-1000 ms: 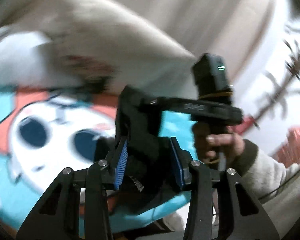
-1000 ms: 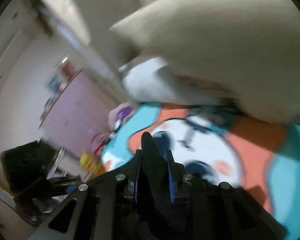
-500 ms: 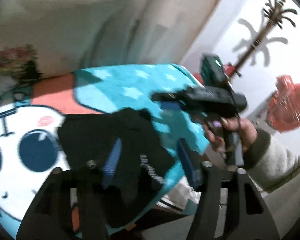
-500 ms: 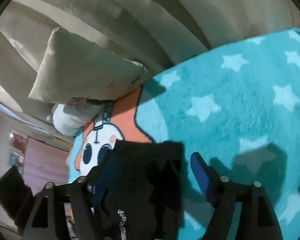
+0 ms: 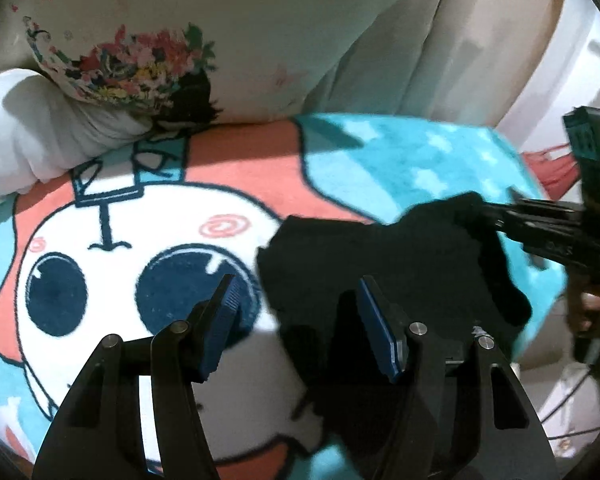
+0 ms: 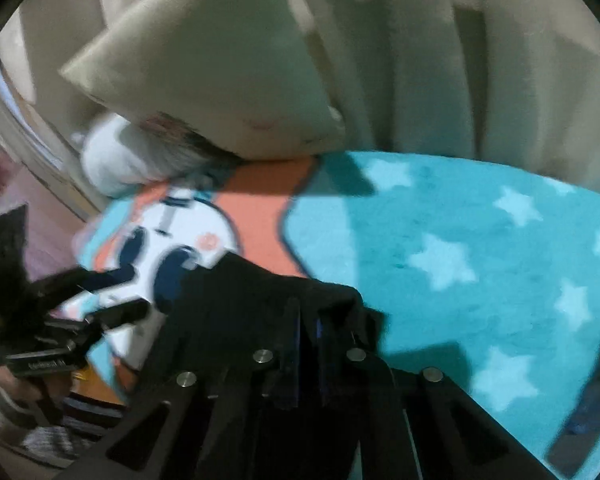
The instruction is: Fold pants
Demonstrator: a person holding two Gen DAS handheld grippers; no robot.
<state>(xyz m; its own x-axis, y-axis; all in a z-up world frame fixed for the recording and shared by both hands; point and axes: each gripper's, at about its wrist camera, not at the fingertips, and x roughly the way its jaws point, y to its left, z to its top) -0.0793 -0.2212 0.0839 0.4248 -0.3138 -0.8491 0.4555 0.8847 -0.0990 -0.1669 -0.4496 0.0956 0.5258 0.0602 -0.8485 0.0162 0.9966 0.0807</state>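
Observation:
The black pants (image 5: 380,264) lie bunched on a teal cartoon blanket (image 5: 380,160). My left gripper (image 5: 296,320) is open and empty; its right finger sits over the pants' left edge. My right gripper (image 6: 308,332) is shut on the pants (image 6: 260,292) and holds their top edge. In the left wrist view the right gripper (image 5: 488,216) pinches the pants' far right corner. In the right wrist view the left gripper (image 6: 112,296) stands open at the left, beside the pants.
A cream pillow with a flower print (image 5: 180,32) and a white bundle (image 5: 28,128) lie at the blanket's far end. Beige curtains (image 6: 460,60) hang behind. A dark blue object (image 6: 592,400) lies on the blanket (image 6: 480,240) at the right.
My left gripper let go of the pants and moved left, open. My right gripper opened half a second ago and has now shut again on the pants' edge. The pants now rest on the blanket.

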